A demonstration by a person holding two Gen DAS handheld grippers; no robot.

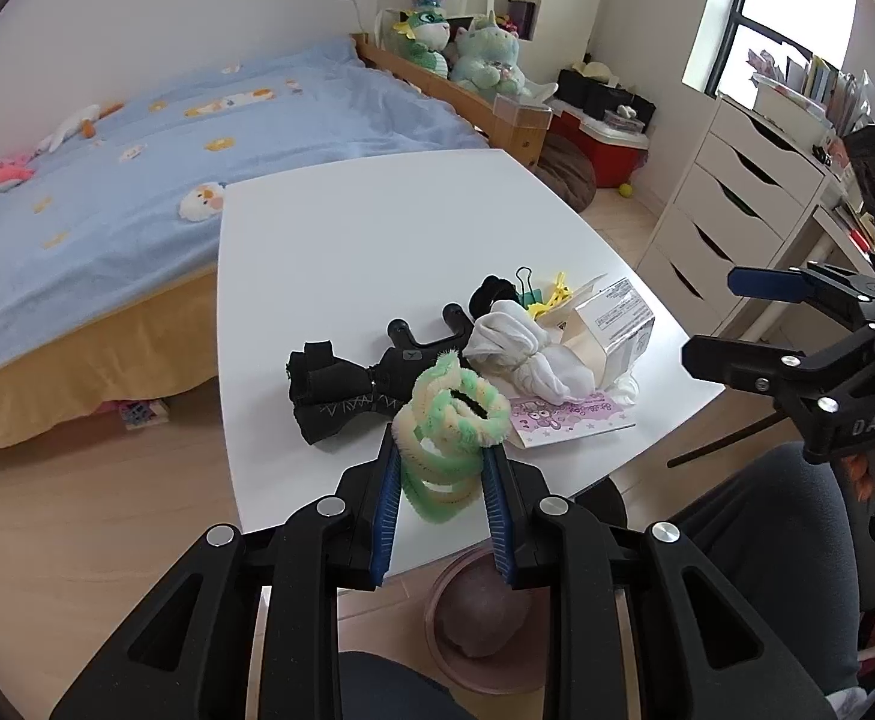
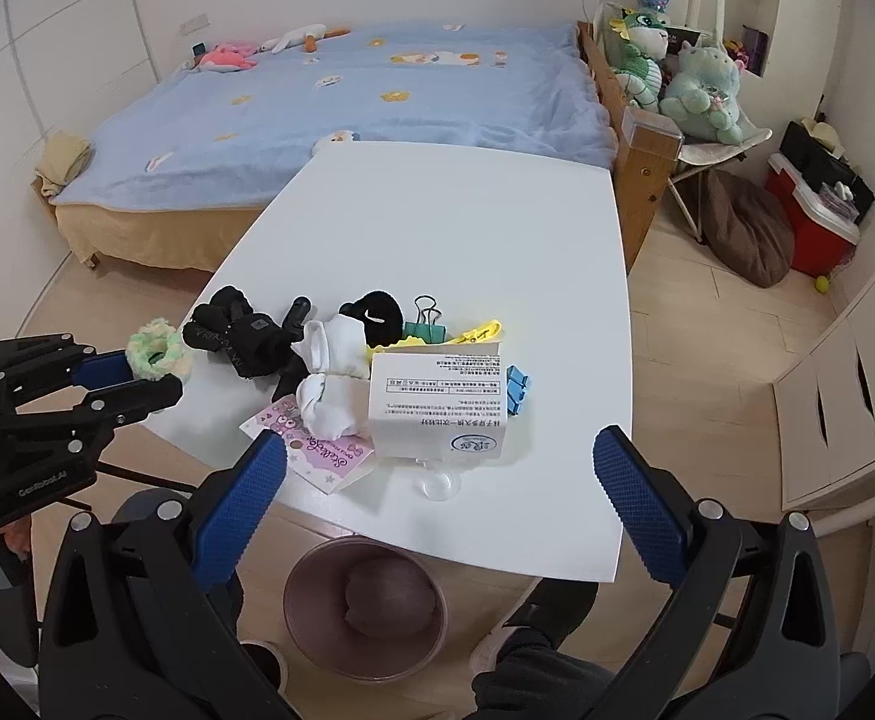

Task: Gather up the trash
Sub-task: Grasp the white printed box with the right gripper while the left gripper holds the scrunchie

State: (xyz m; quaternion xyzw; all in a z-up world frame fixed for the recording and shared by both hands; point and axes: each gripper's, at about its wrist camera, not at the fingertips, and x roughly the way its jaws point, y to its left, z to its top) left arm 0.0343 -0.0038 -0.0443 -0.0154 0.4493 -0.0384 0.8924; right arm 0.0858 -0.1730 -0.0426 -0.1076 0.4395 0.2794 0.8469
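My left gripper (image 1: pixel 442 450) is shut on a fuzzy green-and-yellow coil (image 1: pixel 452 420), held just above the near edge of the white table (image 1: pixel 347 240). From the right wrist view the same coil (image 2: pixel 152 351) sits in the left gripper (image 2: pixel 149 373) at the table's left corner. My right gripper (image 2: pixel 440 441) is open and holds nothing, hovering over the near edge in front of a white printed box (image 2: pixel 437 408). A pink-brown round bin (image 2: pixel 365 606) stands on the floor below the table edge, with a rounded lump inside.
On the table lie a white sock bundle (image 2: pixel 329 384), black fabric items (image 2: pixel 239 336), a pink card (image 2: pixel 323 456), a binder clip (image 2: pixel 425 318), a blue clip (image 2: pixel 518 387) and a clear plastic piece (image 2: pixel 437 483). A bed (image 2: pixel 347 108) is behind, drawers (image 2: pixel 845 396) to the right.
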